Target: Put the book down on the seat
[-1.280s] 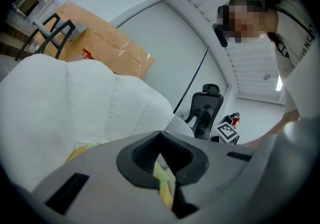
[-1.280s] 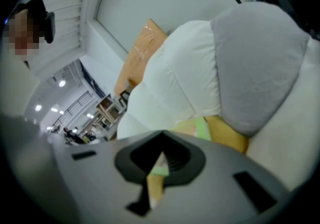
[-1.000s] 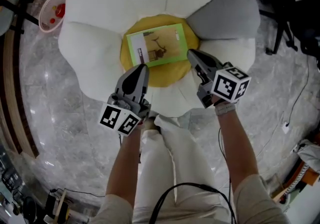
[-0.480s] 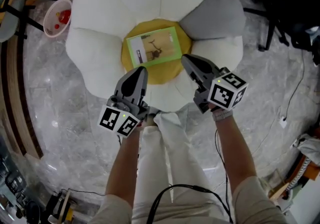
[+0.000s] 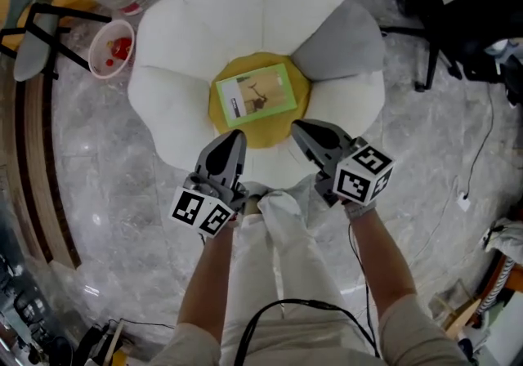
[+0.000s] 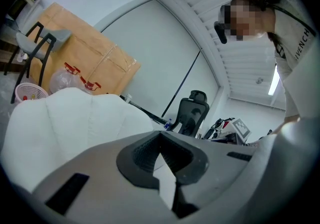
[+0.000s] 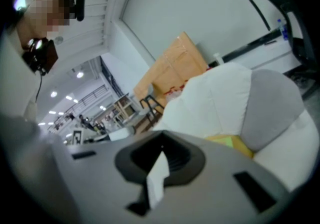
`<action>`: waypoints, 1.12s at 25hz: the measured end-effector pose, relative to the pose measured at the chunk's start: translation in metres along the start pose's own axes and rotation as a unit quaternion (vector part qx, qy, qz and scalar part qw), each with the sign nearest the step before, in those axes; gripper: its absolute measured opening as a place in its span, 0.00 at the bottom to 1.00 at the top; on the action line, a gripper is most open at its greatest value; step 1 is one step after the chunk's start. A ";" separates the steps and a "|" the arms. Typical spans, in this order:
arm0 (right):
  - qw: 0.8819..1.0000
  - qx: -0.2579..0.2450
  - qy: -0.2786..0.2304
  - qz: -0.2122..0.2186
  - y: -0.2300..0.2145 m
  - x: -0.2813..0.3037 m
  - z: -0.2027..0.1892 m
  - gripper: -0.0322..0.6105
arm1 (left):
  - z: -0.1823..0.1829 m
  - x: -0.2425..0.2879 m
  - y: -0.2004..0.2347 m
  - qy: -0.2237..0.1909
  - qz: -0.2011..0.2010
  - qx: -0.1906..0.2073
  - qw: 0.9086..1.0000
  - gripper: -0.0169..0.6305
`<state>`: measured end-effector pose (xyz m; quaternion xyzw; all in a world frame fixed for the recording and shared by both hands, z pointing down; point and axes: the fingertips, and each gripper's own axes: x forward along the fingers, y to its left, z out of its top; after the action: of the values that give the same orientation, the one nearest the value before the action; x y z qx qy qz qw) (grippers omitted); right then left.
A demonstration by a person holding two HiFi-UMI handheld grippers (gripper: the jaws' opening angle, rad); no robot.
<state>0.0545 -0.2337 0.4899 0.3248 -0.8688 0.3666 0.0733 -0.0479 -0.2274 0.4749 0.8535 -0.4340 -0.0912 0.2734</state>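
The book [image 5: 256, 95] lies flat on the yellow centre [image 5: 265, 134] of the flower-shaped seat [image 5: 237, 13], cover up, with neither gripper touching it. A rim of yellow shows all round it.

The left gripper [image 5: 234, 137] has its jaws brought together to a narrow point with nothing between them. In the head view it hangs over the near white petal [image 5: 184, 131], apart from the book's near left corner. Its own view shows the two grey jaws meeting along a dark seam, with only the white petal and an office chair [image 6: 192, 113] beyond them.

The right gripper [image 5: 297, 126] is likewise closed tight and empty. It hangs just off the near right edge of the yellow centre, pointing toward the book from the right but clear of it. Its own view shows the jaws pressed together, and past them the grey petal [image 7: 272, 103] and a sliver of yellow and green.

Each gripper's marker cube [image 5: 362, 176] sits toward the person, above the white trousers [image 5: 278, 258]. On the marble floor [image 5: 90, 185] to the seat's left stands a pink basket [image 5: 112, 48]
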 end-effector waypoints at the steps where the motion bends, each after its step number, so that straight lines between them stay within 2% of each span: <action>1: 1.000 -0.004 0.002 0.003 0.007 -0.002 0.000 0.07 | 0.003 -0.001 -0.004 0.001 -0.002 0.002 1.000 0.06; 5: 1.000 -0.016 0.010 0.010 0.034 -0.016 0.001 0.07 | 0.018 -0.011 -0.018 0.007 -0.006 0.009 1.000 0.06; 14: 1.000 -0.019 -0.010 0.018 0.086 -0.046 0.027 0.07 | 0.044 -0.037 -0.065 0.024 -0.022 0.018 0.999 0.06; 28: 0.998 -0.058 -0.026 0.029 0.146 -0.086 0.085 0.07 | 0.120 -0.072 -0.099 -0.001 -0.026 0.047 0.999 0.06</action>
<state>0.0400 -0.1722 0.3109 0.3040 -0.8994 0.3087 0.0585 -0.0708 -0.1701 0.3150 0.8763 -0.4157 -0.0789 0.2303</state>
